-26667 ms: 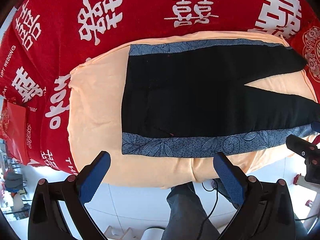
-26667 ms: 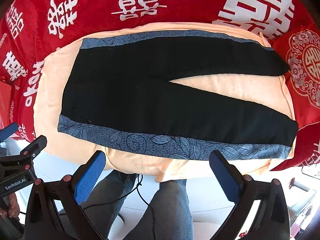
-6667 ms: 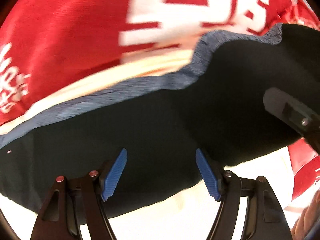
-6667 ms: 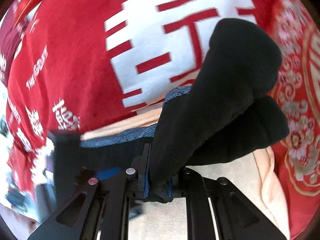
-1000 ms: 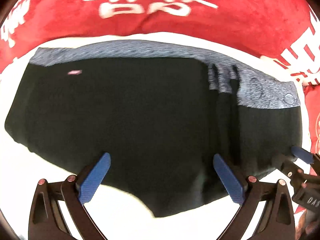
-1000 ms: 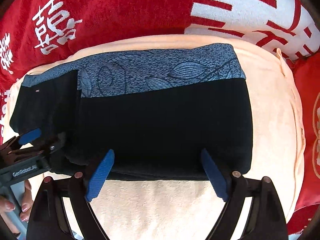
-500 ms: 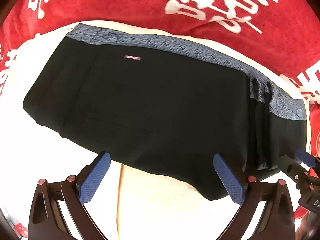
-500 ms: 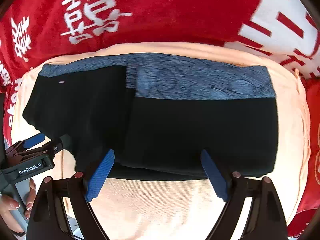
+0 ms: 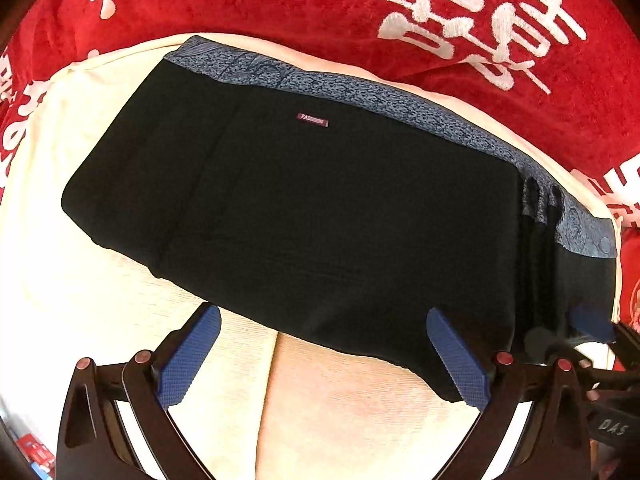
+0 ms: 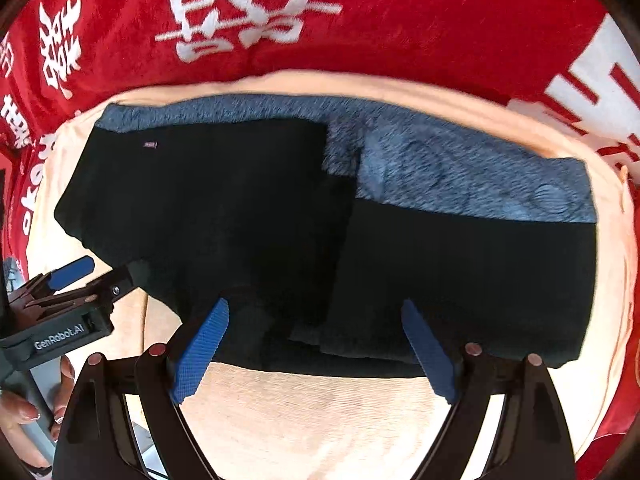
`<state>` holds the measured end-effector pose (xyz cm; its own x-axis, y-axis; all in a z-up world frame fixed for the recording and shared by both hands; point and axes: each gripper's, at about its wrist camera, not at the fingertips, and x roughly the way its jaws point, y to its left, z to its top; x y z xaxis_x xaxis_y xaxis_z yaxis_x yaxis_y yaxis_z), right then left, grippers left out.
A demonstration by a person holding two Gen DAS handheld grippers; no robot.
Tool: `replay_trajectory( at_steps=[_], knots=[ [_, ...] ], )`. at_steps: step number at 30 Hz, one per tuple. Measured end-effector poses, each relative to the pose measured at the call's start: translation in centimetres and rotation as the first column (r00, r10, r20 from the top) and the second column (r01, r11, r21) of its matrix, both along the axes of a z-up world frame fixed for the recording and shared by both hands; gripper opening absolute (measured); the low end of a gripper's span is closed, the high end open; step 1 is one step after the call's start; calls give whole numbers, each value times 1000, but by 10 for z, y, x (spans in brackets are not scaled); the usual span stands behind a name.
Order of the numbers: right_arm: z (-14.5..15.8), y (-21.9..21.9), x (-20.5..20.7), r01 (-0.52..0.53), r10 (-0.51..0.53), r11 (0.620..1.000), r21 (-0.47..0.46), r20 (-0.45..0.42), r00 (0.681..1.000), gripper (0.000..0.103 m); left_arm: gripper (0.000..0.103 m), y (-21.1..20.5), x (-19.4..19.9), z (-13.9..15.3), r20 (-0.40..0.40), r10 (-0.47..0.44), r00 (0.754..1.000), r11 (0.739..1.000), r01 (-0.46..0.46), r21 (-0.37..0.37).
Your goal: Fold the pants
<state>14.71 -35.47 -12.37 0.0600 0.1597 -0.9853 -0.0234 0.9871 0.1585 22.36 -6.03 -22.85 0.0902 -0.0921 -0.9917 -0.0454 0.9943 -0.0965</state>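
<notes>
I am holding the left gripper [image 9: 320, 356] with its jaws spread wide and nothing between the blue pads [image 9: 188, 360]; both pads are hanging above the near edge of the pants [image 9: 304, 216], apart from the cloth. I am holding the right gripper [image 10: 316, 348] in the same released condition, its pads [image 10: 200, 352] standing wide with no fabric pinched between them, over the near hem of the same garment.

The pants are lying folded into a compact block on a peach-coloured towel [image 9: 360, 412]. The black body is facing up, and a blue-grey patterned band [image 9: 400, 100] is running along the far edge. A small dark-red label [image 9: 313, 119] is sitting on the black fabric just below that band. In the right wrist view, one folded layer is overlapping another, and the step between them is running across the middle of the block [image 10: 344, 216].

The towel is resting on a red cloth with white characters [image 10: 400, 20], which is surrounding it on the far side and on both flanks.

In the right wrist view, the left gripper [image 10: 80, 276] is appearing at the left margin, with a hand [image 10: 28, 412] gripping its handle. In the left wrist view, the tip of the right gripper [image 9: 576, 332] is showing, blurred, at the right margin near the corner of the pants.
</notes>
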Motion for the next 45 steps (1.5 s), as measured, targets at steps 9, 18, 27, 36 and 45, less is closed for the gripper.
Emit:
replay_trajectory(
  at_steps=[9, 18, 27, 36, 45],
  knots=[
    [-3, 14, -1, -32, 32, 999, -10, -13, 999, 91, 103, 25, 7, -1, 40, 56, 998, 998, -55, -5],
    [0, 40, -1, -115, 116, 993, -31, 55, 992, 91, 103, 93, 10, -1, 112, 187, 976, 971, -166, -174],
    [-20, 48, -13, -184, 186, 982, -42, 46, 981, 91, 103, 158, 2, -36, 39, 385, 922, 771, -298, -563],
    [-18, 41, -20, -191, 192, 981, -27, 66, 979, 91, 103, 159, 16, -38, 44, 427, 903, 743, -322, -587],
    [-14, 36, -22, -196, 196, 980, -19, 57, 979, 91, 103, 134, 40, -44, 78, 379, 922, 829, -301, -471]
  ],
)
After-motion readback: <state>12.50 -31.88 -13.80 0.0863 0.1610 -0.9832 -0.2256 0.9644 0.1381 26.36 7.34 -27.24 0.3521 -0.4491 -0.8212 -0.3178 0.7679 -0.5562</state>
